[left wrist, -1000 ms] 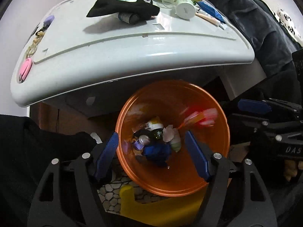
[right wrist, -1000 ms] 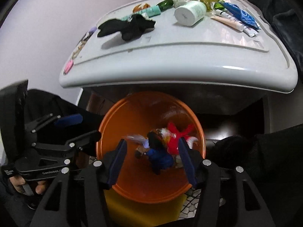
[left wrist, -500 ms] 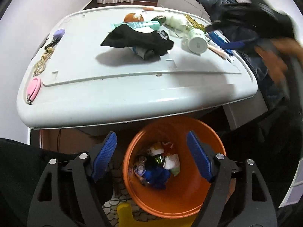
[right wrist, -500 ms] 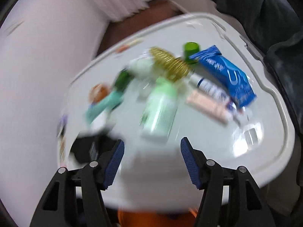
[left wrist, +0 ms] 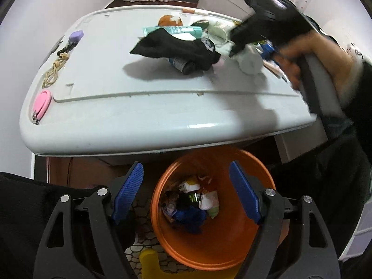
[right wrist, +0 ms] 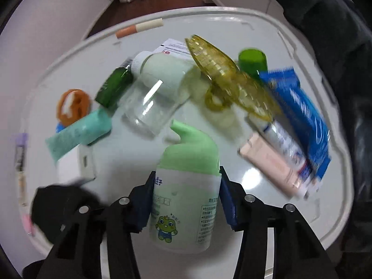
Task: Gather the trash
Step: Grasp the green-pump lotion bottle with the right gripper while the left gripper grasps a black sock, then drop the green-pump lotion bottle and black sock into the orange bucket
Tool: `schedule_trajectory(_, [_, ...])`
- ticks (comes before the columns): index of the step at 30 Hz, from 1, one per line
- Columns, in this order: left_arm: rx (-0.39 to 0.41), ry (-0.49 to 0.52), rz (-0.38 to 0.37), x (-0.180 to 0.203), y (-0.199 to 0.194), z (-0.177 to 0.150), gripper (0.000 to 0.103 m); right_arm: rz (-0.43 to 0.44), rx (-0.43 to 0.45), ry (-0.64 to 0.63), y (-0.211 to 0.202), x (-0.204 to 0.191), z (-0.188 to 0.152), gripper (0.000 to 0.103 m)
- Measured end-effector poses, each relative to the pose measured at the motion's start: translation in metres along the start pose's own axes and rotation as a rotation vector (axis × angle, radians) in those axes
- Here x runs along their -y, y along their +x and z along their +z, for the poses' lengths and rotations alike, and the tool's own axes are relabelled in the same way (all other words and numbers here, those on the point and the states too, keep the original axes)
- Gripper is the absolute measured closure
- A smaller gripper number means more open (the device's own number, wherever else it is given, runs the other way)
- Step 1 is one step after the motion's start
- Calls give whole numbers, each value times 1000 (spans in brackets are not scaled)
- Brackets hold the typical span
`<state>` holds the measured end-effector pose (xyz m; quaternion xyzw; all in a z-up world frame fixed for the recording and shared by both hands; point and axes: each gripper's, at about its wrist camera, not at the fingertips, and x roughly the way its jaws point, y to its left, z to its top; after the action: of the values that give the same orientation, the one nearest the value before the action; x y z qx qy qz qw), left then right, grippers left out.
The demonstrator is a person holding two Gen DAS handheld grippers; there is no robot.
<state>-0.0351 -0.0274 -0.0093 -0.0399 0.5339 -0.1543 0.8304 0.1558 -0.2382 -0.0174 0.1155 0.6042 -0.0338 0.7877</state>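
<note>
White plastic worktop (right wrist: 290, 220) is crowded. We are pinching the green-capped white lotion bottle (right wrist: 186, 186) there in our right tongs (right wrist: 187, 198); swinging could topple the clear glass jar (right wrist: 148, 107). Our left tongs (left wrist: 187, 195) are hanging spread above the orange plastic bin (left wrist: 209, 244).

Sitting on the white lid (right wrist: 232, 18): 2 green-capped bottles (right wrist: 186, 186), 1 clear jar (right wrist: 148, 107), 3 tubes (right wrist: 76, 137), 1 black sock (left wrist: 176, 46).

glossy white plastic tabletop (left wrist: 144, 116)
</note>
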Motion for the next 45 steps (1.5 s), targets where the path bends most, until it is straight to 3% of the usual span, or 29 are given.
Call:
schedule_trajectory(3, [21,-49,-7,-1,-1,14,28,123,74,-17,-30,17,-27,53])
schedule_trajectory(5, [53,-90,3,-1,0,29,22,192,115,-53,-51,28,-49,53])
schedule_trajectory(10, [110,-242,7,-1,9,80,19,239,186,-117,-87,58,-108,53])
schedule_trajectory(14, [164,-356,111,2,32,121,14,269,221,-122,-92,69,-138,53])
schedule_trajectory(18, [132,-314,235,6,74,144,14,299,232,-145,-92,70,-139,53])
schedule_trajectory(19, [121,-296,243,5,84,146,18,307,230,-150,-90,66,-140,53])
schedule_trajectory(20, [111,-282,230,3,94,146,27,313,229,-154,-86,62,-139,52])
schedule_trajectory(22, [137,-225,263,4,100,141,64,318,223,-163,-81,59,-139,52])
schedule_trajectory(23, [153,-172,275,8,101,139,72,321,219,-162,-79,58,-139,53])
schedule_trajectory(30, [148,-134,200,-1,66,110,75,318,229,-149,-78,58,-141,52])
schedule_trajectory(38, [178,104,111,17,-24,34,75,346,266,-193,-109,45,-167,52])
schedule_trajectory(41, [172,186,108,24,-32,4,75,355,271,-211,-119,39,-183,52])
schedule_trajectory(45, [100,174,66,17,-16,-24,75,327,253,-240,-117,31,-209,52])
